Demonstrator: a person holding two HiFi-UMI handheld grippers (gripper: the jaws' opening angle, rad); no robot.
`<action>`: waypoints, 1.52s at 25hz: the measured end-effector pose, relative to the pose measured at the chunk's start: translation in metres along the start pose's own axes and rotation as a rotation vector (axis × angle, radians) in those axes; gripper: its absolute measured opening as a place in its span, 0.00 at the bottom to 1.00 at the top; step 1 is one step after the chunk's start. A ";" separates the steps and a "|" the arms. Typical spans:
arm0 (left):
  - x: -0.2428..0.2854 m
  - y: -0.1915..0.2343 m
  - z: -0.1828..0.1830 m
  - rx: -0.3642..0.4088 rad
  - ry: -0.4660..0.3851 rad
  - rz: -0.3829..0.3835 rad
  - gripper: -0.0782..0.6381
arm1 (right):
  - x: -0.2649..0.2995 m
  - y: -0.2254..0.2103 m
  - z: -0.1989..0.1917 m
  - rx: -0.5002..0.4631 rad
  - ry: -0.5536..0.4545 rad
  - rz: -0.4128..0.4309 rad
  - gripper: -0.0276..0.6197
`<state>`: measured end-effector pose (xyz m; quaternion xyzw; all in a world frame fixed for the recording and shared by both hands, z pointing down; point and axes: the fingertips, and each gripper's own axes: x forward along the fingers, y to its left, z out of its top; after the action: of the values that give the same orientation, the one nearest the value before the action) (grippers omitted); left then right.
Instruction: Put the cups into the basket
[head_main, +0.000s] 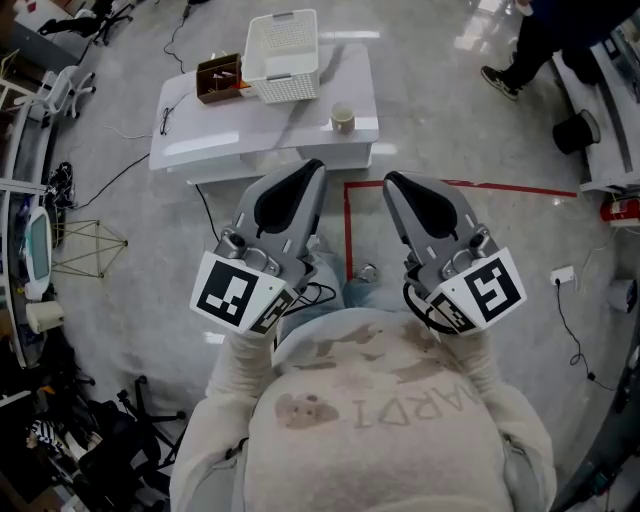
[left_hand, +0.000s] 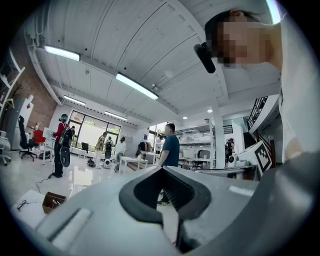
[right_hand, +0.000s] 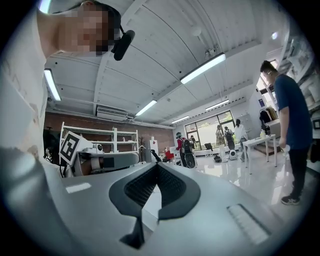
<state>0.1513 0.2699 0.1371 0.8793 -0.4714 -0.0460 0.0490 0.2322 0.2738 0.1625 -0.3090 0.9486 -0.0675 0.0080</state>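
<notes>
white table (head_main: 200, 140) is far ahead, basket (head_main: 285, 88) on its far side, the one cup (head_main: 343, 119) i can see upright just right of it. left gripper (head_main: 318, 165) and right gripper (head_main: 392, 180) hang near the chest, jaws together on nothing (tips aimed tableward). cup's ahead between both tips, left looks slightly nearer

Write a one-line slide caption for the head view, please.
Left tongs and right tongs, shut and empty, held short of the white table bearing one cup and a basket.
</notes>
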 end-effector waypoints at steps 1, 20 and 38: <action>0.003 0.004 -0.001 0.001 0.000 0.000 0.11 | 0.004 -0.004 -0.001 0.001 0.002 -0.006 0.09; 0.083 0.127 0.003 0.039 0.037 -0.150 0.11 | 0.141 -0.066 0.010 -0.007 0.003 -0.115 0.09; 0.120 0.211 -0.001 0.007 0.030 -0.174 0.11 | 0.215 -0.109 0.008 -0.015 0.037 -0.178 0.09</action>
<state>0.0435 0.0532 0.1614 0.9177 -0.3927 -0.0353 0.0487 0.1227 0.0598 0.1748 -0.3910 0.9178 -0.0667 -0.0178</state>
